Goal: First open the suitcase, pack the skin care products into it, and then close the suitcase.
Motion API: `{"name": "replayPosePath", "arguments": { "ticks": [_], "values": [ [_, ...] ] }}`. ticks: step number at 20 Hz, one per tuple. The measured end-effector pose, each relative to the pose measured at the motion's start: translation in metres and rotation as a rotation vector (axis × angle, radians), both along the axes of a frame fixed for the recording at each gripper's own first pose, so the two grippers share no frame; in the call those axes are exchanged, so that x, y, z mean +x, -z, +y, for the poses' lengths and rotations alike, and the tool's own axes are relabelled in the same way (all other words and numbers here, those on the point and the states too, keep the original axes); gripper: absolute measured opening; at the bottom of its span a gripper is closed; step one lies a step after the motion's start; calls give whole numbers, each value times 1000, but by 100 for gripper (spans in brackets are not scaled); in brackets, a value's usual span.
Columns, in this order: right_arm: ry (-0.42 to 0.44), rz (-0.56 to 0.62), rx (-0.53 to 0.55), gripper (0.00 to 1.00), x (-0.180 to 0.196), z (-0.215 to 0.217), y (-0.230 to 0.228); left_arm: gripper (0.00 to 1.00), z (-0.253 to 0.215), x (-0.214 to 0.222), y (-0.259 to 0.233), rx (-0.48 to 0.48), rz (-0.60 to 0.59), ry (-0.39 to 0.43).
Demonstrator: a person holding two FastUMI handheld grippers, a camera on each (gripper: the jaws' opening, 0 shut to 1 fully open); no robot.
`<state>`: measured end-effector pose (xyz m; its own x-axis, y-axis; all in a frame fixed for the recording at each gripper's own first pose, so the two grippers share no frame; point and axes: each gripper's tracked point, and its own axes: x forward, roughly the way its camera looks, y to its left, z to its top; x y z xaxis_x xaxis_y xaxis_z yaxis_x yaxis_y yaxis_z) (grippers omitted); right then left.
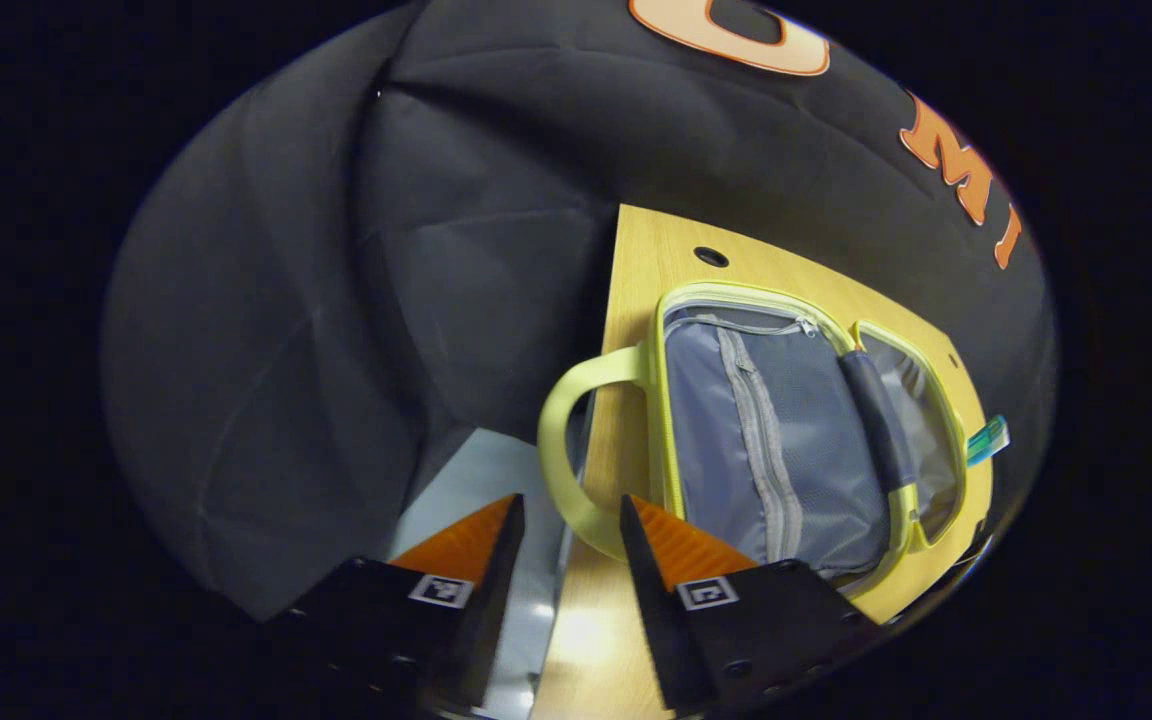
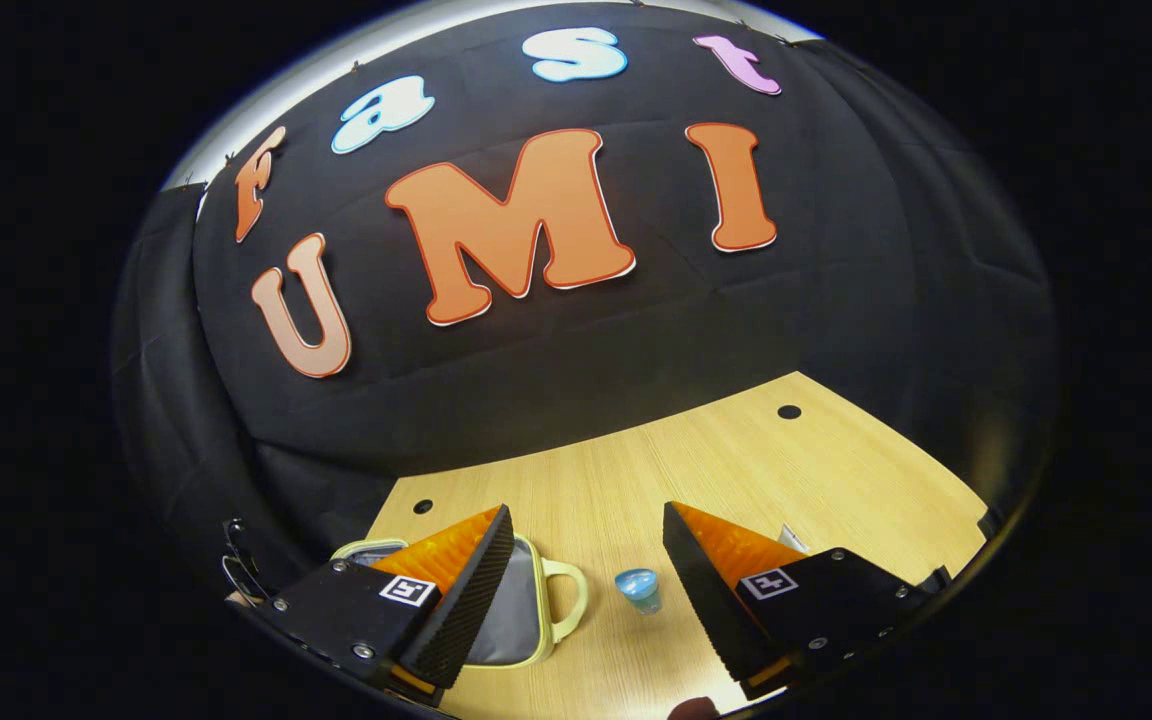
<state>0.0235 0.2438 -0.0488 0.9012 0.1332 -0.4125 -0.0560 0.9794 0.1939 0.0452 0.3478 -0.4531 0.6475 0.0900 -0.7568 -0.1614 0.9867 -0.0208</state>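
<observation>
In the left gripper view a small lime-edged suitcase [image 1: 776, 440] lies open on the wooden table [image 1: 636, 300], showing its grey lining and a zipped mesh pocket. Its looped handle [image 1: 561, 450] hangs over the table's edge, just ahead of my open left gripper [image 1: 571, 500], which holds nothing. A teal tube [image 1: 988, 440] lies past the suitcase's far side. In the right gripper view my right gripper [image 2: 586, 508] hovers open over the table [image 2: 736, 470]. Below it stands a small blue-capped bottle [image 2: 639, 588], to the right of the suitcase [image 2: 516, 620] and its handle [image 2: 568, 595].
The table has round cable holes [image 2: 789, 411] near its back edge, which meets the black cloth wall. A pale floor patch [image 1: 476, 480] shows beside the table's edge. A small whitish item [image 2: 792, 540] peeks out behind my right gripper's right finger.
</observation>
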Motion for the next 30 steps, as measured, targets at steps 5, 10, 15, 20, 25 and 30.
{"name": "replayPosePath", "arguments": {
  "ticks": [5,10,15,20,25,30],
  "values": [
    [4,-4,-22,95,-1,-18,7,98,-24,1,-67,63,-119,23],
    [-11,-41,-128,95,3,-53,9,98,-141,34,-176,87,-375,104],
    [-44,-71,-219,95,18,-95,13,97,-300,57,-268,11,-622,169],
    [-101,-67,-283,95,32,-134,34,97,-454,70,-276,-80,-706,211],
    [-123,-56,-278,95,34,-162,50,97,-575,78,-230,-98,-659,294],
    [-114,17,-239,95,27,-185,89,97,-629,81,-193,-50,-636,356]
  ]
}}
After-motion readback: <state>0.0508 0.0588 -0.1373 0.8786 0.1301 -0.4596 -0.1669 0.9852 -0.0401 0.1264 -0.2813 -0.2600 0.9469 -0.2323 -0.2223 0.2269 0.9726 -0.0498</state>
